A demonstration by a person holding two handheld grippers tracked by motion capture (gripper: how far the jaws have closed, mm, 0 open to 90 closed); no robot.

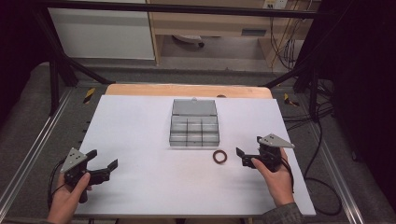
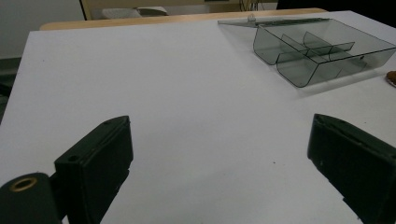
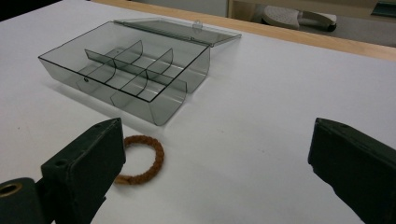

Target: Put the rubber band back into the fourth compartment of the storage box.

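With the right claw [image 1: 243,157] standing apart just beside the brown ring [image 1: 220,156], lower it squarely over one side of the ring's band before closing; the left claw [image 1: 103,164], also apart, can wait on the tabletop [image 1: 140,130].

Grey floor [image 1: 28,116], black frame [image 1: 56,60], wooden cabinet [image 1: 210,23], perhaps chair base [image 1: 189,41].

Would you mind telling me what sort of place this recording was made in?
Probably a lab or workshop test bench: a white table stands inside a dark metal frame, cables hang behind it, and a clear box and brown ring lie ready.
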